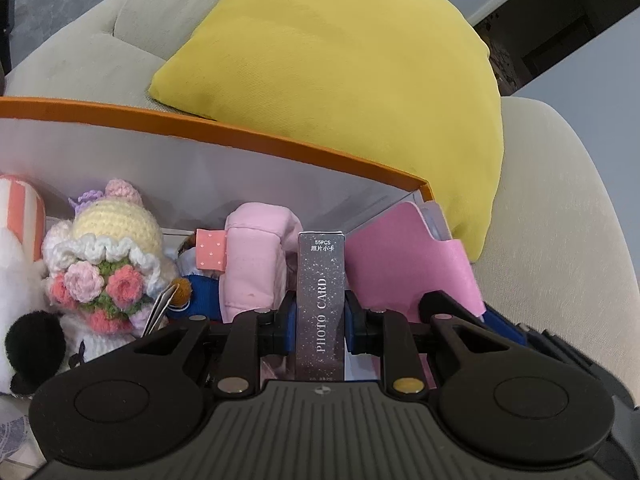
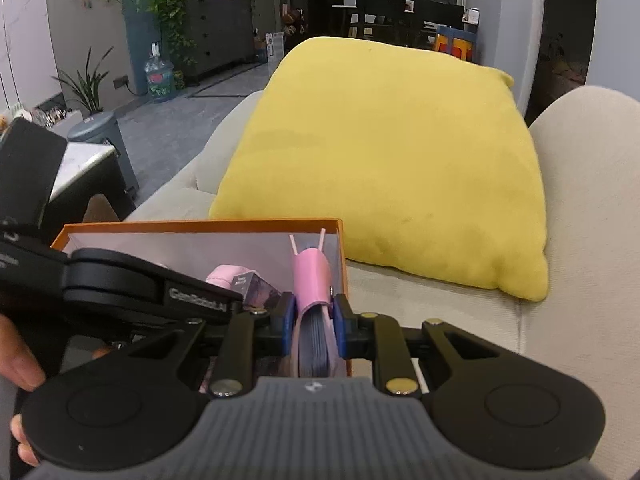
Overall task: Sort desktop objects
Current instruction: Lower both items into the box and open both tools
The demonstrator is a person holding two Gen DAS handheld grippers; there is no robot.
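Note:
My left gripper (image 1: 320, 316) is shut on a grey glittery photo card box (image 1: 321, 280), held upright inside the orange box (image 1: 224, 128). My right gripper (image 2: 314, 318) is shut on a pink card holder (image 2: 311, 276) with grey cards in it, at the right inner wall of the orange box (image 2: 200, 225). The pink holder also shows in the left wrist view (image 1: 404, 260), just right of the photo card box. The photo card box shows in the right wrist view (image 2: 256, 286), with the left gripper's body (image 2: 120, 284) reaching in from the left.
The orange box holds a crocheted doll with flowers (image 1: 104, 264), a pink soft pouch (image 1: 256, 256) and a black-and-white plush (image 1: 24, 320). A yellow cushion (image 2: 392, 160) lies on the beige sofa (image 2: 580, 240) behind the box.

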